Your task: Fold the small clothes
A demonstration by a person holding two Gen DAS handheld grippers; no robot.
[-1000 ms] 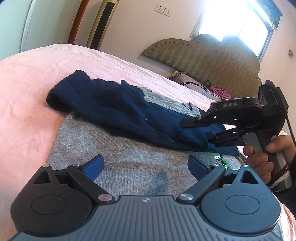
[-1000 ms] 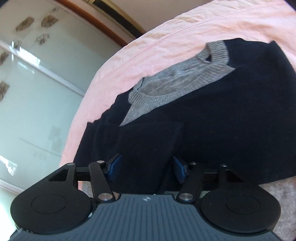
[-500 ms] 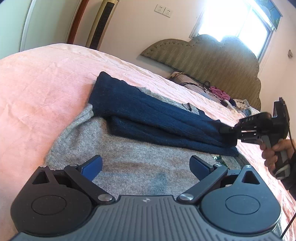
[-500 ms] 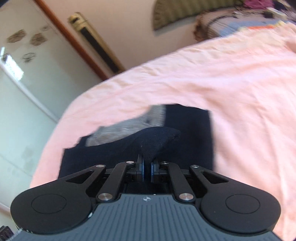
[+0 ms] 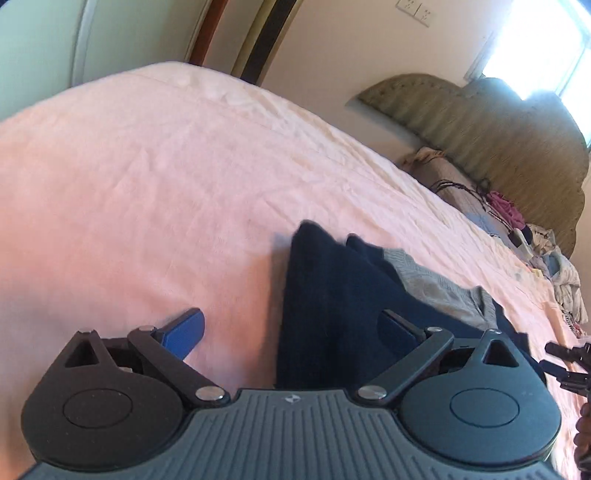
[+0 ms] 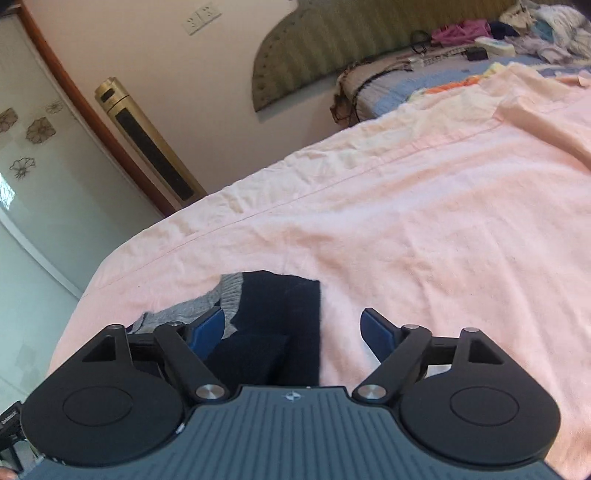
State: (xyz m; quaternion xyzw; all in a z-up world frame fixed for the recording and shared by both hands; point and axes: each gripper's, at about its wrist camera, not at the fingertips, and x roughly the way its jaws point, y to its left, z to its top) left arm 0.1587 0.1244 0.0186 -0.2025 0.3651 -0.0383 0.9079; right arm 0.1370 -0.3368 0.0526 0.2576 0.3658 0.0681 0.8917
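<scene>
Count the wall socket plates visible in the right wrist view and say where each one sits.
2. Both wall socket plates sit side by side, high on the cream wall, left of the green headboard and above the gold tower unit. Others may lie outside the frame.

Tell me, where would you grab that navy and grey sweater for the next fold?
Probably the sweater at its navy corner, coming in from the bare pink sheet beside it. That folded edge lies flat and exposed there, so a finger can likely slide under it.
</scene>
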